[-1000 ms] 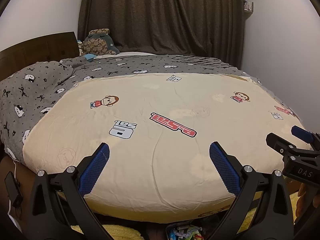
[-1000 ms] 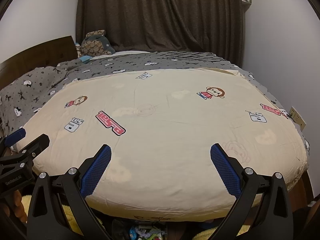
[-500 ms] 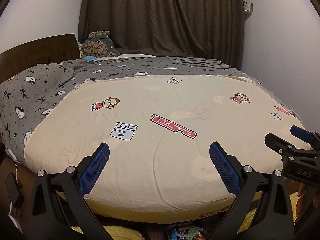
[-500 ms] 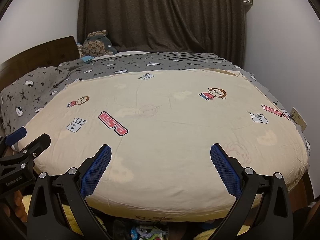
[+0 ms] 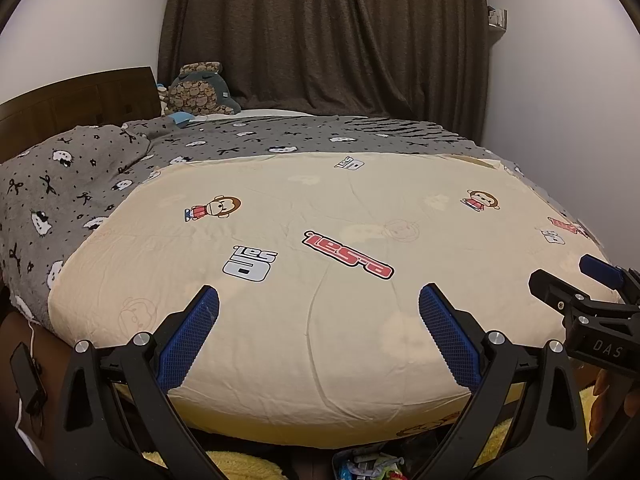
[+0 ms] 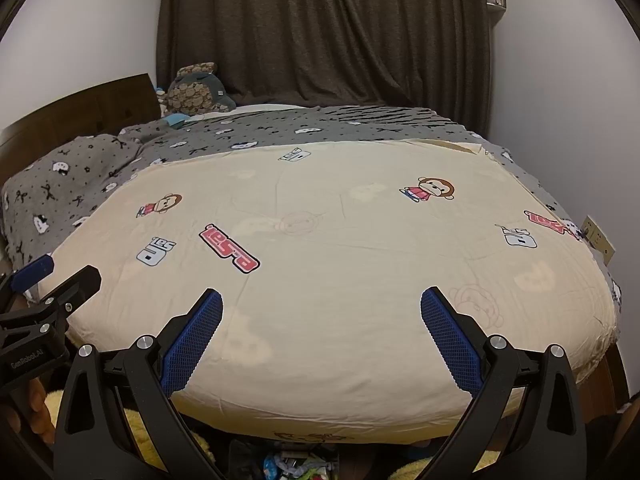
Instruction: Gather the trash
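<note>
My left gripper [image 5: 319,300] is open and empty, held over the near edge of a bed with a cream cartoon-print cover [image 5: 340,280]. My right gripper [image 6: 321,304] is open and empty too, beside it over the same edge [image 6: 340,280]. Colourful bits of trash [image 5: 368,466] lie on the floor under the bed's front edge, and they also show in the right wrist view [image 6: 296,466]. Most of that pile is cut off by the frame. Each gripper shows at the other view's side: the right one [image 5: 576,284], the left one [image 6: 56,276].
A grey patterned blanket [image 5: 80,184] covers the bed's left and far part. A stuffed toy [image 5: 200,92] sits by the wooden headboard [image 5: 80,100]. Dark curtains [image 5: 328,40] hang behind. A yellow rug [image 5: 236,460] lies on the floor. A wall socket [image 6: 598,238] is at right.
Both views have tilted slightly down, so the bed sits a little lower in frame. Both grippers stay open and empty.
</note>
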`<state>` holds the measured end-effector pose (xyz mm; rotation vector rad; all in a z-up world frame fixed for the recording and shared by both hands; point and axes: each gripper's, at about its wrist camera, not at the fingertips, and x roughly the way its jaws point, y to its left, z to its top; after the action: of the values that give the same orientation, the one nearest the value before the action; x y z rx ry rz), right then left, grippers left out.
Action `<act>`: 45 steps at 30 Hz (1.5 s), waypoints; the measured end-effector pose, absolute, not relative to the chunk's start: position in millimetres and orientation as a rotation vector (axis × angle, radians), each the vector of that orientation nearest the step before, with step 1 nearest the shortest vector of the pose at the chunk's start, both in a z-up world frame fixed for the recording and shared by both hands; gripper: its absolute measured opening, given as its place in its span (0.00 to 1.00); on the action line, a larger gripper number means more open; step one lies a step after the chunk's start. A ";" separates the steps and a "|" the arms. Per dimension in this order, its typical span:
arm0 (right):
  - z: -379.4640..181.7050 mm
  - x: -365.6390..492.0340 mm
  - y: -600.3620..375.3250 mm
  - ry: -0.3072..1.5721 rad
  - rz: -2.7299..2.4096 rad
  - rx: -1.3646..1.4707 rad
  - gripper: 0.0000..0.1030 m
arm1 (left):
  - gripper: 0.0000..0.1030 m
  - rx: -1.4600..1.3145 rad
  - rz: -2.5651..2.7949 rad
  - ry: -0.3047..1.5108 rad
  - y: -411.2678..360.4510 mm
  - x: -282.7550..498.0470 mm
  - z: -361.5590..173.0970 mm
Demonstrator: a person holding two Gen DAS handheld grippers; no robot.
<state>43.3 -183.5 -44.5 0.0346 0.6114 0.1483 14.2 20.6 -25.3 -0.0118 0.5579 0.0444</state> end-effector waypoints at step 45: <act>-40.1 43.4 -187.3 0.602 0.129 0.046 0.97 | 0.92 -0.019 0.057 0.552 21.8 10.9 -26.3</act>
<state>43.4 -187.3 -40.1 0.0463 0.6020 0.1290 10.9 21.8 -26.3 -0.0190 0.5524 0.0568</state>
